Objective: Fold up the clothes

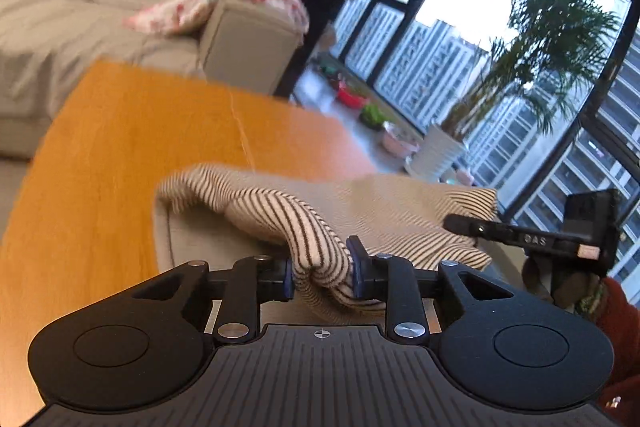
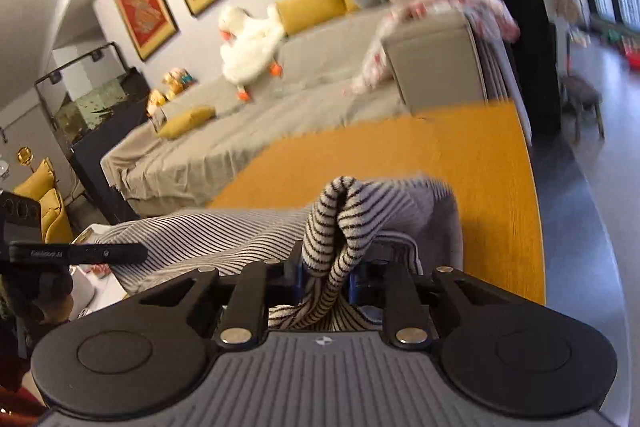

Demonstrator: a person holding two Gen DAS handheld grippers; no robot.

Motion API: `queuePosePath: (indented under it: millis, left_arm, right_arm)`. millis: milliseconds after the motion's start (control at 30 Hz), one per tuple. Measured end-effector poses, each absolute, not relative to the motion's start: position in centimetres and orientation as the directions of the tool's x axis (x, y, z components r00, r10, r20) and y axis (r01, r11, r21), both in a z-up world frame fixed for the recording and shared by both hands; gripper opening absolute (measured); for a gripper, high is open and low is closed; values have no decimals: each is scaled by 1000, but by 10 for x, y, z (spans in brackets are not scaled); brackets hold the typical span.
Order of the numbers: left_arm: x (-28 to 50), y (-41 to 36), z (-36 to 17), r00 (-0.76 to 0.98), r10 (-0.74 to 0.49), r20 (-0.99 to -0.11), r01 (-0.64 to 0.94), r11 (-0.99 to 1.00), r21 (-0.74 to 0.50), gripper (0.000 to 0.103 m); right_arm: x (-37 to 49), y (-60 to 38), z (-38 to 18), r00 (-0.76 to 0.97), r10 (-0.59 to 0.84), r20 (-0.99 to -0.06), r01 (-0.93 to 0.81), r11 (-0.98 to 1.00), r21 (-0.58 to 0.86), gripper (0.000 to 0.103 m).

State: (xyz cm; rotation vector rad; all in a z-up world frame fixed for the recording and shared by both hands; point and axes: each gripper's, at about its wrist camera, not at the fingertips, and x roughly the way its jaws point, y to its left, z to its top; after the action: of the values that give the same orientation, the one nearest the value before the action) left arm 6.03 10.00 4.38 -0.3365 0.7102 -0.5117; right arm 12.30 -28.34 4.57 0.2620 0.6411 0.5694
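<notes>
Your left hand-held gripper [image 1: 322, 273] is nearest to the camera, and its jaws are closed tightly on a bunch of the striped garment [image 1: 360, 215]. Your right hand-held gripper [image 2: 326, 273] also pinches a fold of this garment, which rises up between its blue pads [image 2: 299, 273]. Most of the cloth lies on the near part of the orange tabletop [image 1: 120, 147]. Far behind it stands a grey sofa [image 2: 320, 75].
</notes>
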Motion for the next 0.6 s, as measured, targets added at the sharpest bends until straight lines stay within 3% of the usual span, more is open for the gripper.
queuePosePath:
  millis: [133,233,367,500,600]
  left_arm:
    - [65,100,4,599,-491,-633,233,863,-448,37]
    - [68,102,4,611,-494,-618,227,858,-461,39]
    - [72,101,16,641,-507,-576,248,847,-469,32]
    - [78,101,26,680,-495,-542,257,852,-457,31]
    - [85,100,16,685,-442,-579,229,885,-404,31]
  right_arm:
    - [121,-280,8,634,494,-595,-356,870,342,24]
    - [123,-286,6,645,502,-576,-348,864,364,26]
    - [126,-280,18,679,486,-550,-375,874,309,23]
    - [135,-284,29,695,538,-477,-388,839,381,22]
    - [147,-281,16,710,472,-522,-363,881,303,23]
